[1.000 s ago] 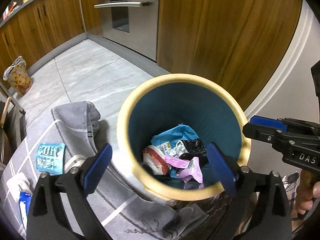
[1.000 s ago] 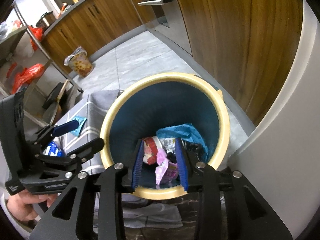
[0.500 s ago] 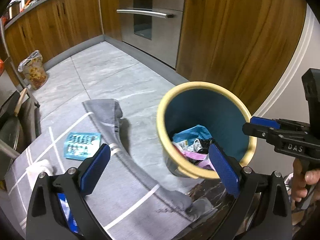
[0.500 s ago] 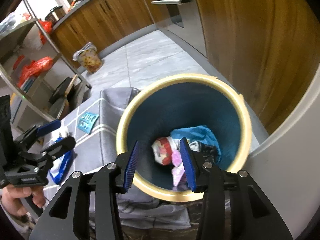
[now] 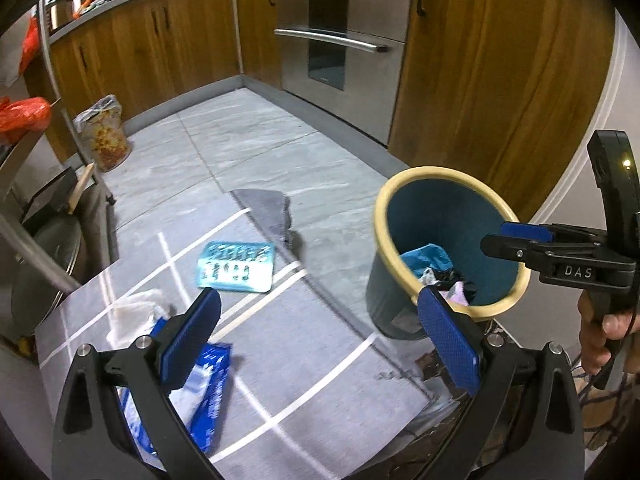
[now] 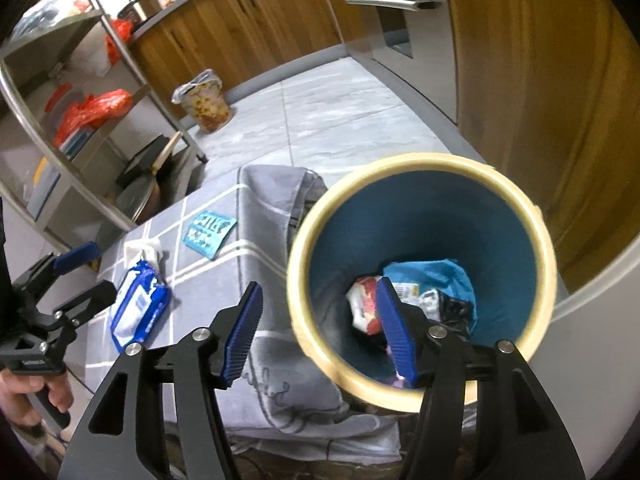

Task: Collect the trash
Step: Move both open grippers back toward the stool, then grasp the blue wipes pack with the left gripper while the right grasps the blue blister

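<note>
— How far along is the trash collecting?

— Partway, I'd judge. The bin (image 6: 420,256) — teal inside, cream rim — stands on the floor at the right, just beside the table's right edge, and already holds a heap of wrappers (image 6: 416,300): a light blue bag, something red and white, a black scrap, a bit of pink.

— And what's left?

— On the grey cloth (image 5: 304,364) with white lines, a light blue packet (image 5: 236,266) lies flat toward the far side, and a blue-and-white wipes pack (image 6: 138,306) sits nearer, with a crumpled white tissue (image 5: 132,312) beside it.

— The tongs?

— Left gripper (image 5: 320,340) stands wide with nothing between its pads, hovering over the cloth near the wipes pack. Right gripper (image 6: 320,332) has just been opening (nothing is gripped — only the bin's rim shows through the gap) and hangs above the bin.

— So the next pick?

— Probably one of the three on the cloth.
</note>
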`<action>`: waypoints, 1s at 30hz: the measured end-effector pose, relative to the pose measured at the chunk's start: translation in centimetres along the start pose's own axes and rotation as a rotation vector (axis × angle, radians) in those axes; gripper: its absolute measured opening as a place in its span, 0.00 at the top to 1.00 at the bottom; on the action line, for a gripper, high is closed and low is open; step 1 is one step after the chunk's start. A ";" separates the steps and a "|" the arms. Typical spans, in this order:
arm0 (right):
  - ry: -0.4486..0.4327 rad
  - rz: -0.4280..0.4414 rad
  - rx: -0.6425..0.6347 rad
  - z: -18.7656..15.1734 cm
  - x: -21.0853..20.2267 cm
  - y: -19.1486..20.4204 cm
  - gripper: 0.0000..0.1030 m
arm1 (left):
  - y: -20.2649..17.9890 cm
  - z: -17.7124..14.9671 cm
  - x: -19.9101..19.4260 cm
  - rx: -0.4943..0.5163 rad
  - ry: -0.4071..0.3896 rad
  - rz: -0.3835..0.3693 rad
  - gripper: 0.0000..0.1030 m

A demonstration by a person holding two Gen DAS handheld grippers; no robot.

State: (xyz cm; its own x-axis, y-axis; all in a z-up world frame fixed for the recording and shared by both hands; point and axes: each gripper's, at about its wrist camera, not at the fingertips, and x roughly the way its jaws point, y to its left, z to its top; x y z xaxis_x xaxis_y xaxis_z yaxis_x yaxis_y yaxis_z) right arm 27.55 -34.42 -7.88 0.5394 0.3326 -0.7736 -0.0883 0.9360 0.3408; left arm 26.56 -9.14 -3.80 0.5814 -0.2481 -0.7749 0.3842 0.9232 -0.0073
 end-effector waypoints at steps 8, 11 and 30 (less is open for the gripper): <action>0.026 0.020 -0.053 -0.1 1.8 3.3 0.37 | 4.9 -2.4 -1.8 -0.063 -0.002 0.047 0.06; 0.037 0.029 -0.075 -0.1 2.5 4.6 0.35 | 6.9 -3.6 -2.1 -0.094 0.005 0.073 0.06; 0.109 0.063 -0.216 -0.4 7.3 12.3 0.33 | 15.9 -10.6 1.3 -0.210 0.167 0.143 0.06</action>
State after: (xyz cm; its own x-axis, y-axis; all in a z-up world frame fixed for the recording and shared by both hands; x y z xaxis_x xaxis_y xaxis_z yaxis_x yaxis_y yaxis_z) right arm 30.06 -20.45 -9.52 0.4348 0.3907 -0.8113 -0.3021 0.9121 0.2774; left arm 25.82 8.36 -11.61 0.4862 -0.0757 -0.8706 0.1405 0.9901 -0.0077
